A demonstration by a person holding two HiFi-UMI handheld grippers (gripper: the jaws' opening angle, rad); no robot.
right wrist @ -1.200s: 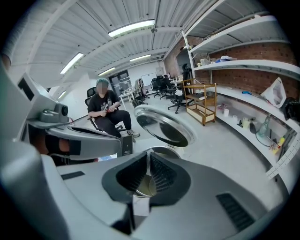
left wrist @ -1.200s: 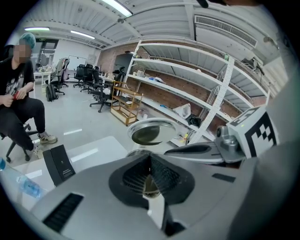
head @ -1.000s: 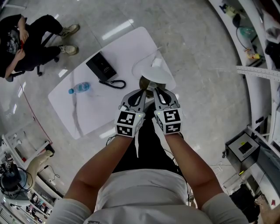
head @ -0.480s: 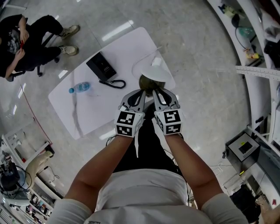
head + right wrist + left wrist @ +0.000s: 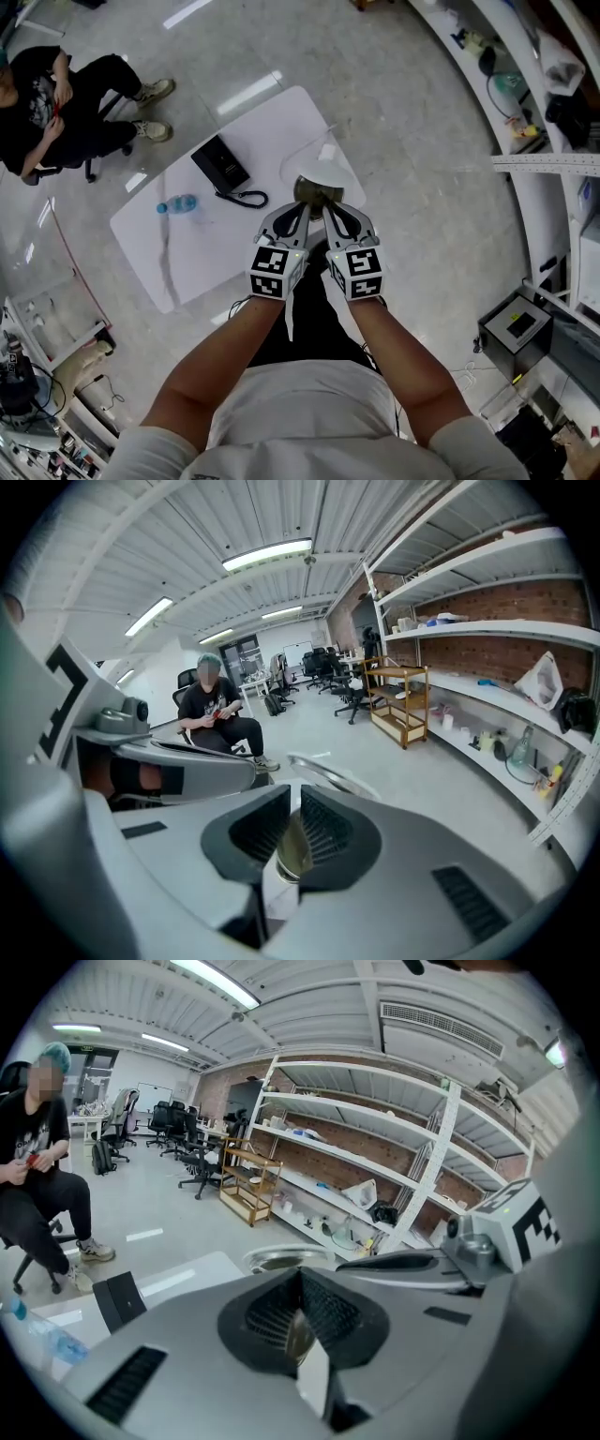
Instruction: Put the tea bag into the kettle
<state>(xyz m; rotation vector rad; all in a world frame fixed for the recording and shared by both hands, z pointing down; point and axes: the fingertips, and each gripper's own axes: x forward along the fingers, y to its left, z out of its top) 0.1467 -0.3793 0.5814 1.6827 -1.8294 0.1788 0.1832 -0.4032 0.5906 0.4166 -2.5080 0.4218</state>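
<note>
Since both aim at the olive-brass round metal kettle [image 5: 314, 188], the left claw [image 5: 298, 1309] sits pinched together. The right claw [image 5: 292, 832] has just been narrowing, and the kettle shows through its slit.

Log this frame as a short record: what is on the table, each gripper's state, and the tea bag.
table: white table with phone, water bottle, kettle
left gripper: tips near kettle, pads almost together, grip unclear
right gripper: beside the left, narrow gap, jaws have just been closing a little, kettle showing through, nothing seen pinched
tea bag: not visible
bystander: person seated beyond the table
</note>
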